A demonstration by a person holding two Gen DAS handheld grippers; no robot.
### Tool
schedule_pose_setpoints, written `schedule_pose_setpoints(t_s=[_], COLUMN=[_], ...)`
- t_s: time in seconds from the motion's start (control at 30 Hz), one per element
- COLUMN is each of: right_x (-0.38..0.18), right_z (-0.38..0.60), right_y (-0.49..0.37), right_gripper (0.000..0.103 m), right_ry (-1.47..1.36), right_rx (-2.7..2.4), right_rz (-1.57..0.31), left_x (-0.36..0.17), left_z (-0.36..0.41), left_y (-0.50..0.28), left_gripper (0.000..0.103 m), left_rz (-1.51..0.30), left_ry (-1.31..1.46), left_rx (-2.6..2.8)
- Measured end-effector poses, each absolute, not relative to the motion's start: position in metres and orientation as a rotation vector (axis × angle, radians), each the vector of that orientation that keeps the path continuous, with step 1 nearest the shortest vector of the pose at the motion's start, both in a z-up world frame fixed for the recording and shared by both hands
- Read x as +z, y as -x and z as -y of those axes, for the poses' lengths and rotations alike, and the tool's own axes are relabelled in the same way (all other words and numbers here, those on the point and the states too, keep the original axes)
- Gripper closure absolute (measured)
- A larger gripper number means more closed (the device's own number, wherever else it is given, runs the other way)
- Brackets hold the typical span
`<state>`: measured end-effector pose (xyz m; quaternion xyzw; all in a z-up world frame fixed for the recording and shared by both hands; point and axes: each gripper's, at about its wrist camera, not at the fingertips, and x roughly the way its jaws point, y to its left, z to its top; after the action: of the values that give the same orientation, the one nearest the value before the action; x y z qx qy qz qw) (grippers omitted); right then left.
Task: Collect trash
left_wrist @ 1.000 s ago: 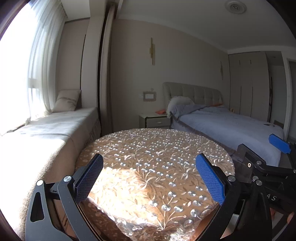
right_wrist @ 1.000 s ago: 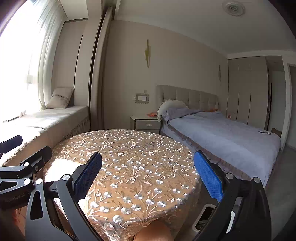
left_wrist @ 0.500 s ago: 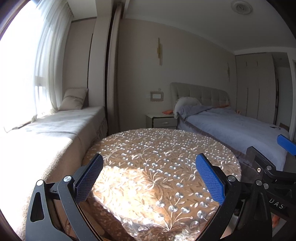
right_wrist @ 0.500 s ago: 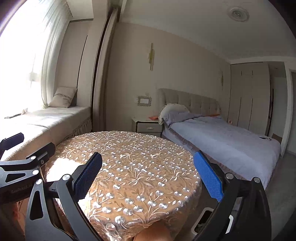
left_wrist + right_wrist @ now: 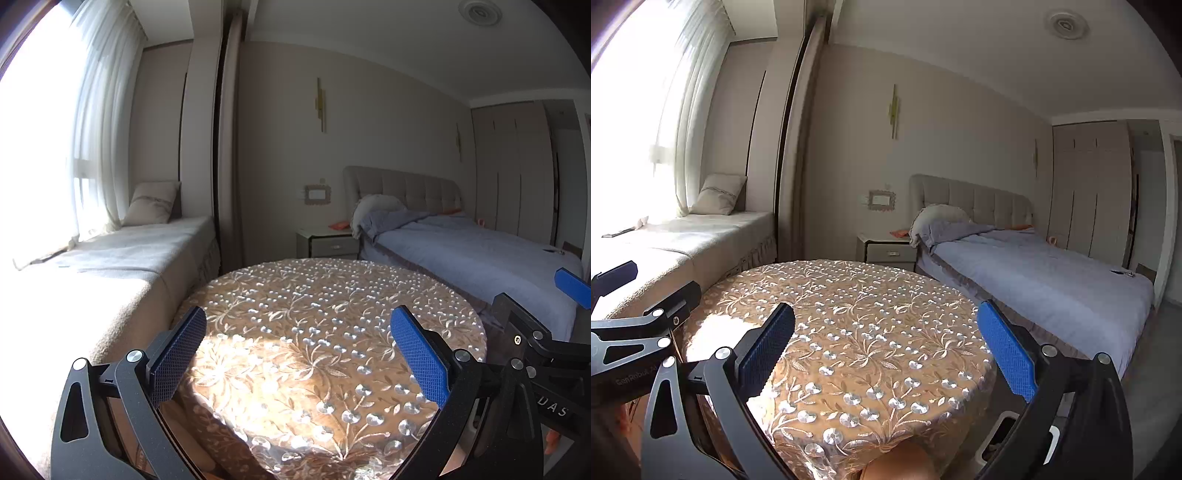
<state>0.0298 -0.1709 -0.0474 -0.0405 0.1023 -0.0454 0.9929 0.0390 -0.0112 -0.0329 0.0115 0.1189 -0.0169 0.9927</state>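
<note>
Both views have tilted up slightly, showing more wall and ceiling. Left gripper [image 5: 297,350] and right gripper [image 5: 886,347] hover side by side over the round bench [image 5: 857,314], jaws wide apart and empty. No trash is identifiable; a white bin [image 5: 1001,430] sits below the bench's right edge.

A round table [image 5: 332,332] is sitting right in front of you. Behind it a nightstand [image 5: 328,242] is standing against the wall, with the bed [image 5: 480,254] stretching along its right. To your left a window seat [image 5: 122,254] is running under the curtain [image 5: 99,122], a cushion [image 5: 153,203] leaning at its far end.
</note>
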Motion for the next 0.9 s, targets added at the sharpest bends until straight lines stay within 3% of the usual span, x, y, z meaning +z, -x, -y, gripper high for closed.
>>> schedule_pose_setpoints(t_s=[0.9], right_x=[-0.0476], right_z=[0.1681], right_y=[-0.0283], right_gripper=[0.005], right_ry=[0.081], right_rx=[-0.077], right_rz=[-0.221], left_x=[-0.0302], left_z=[0.0153], left_y=[-0.0326], left_gripper=[0.005], left_rz=[-0.228], left_ry=[-0.048], left_rx=[0.005])
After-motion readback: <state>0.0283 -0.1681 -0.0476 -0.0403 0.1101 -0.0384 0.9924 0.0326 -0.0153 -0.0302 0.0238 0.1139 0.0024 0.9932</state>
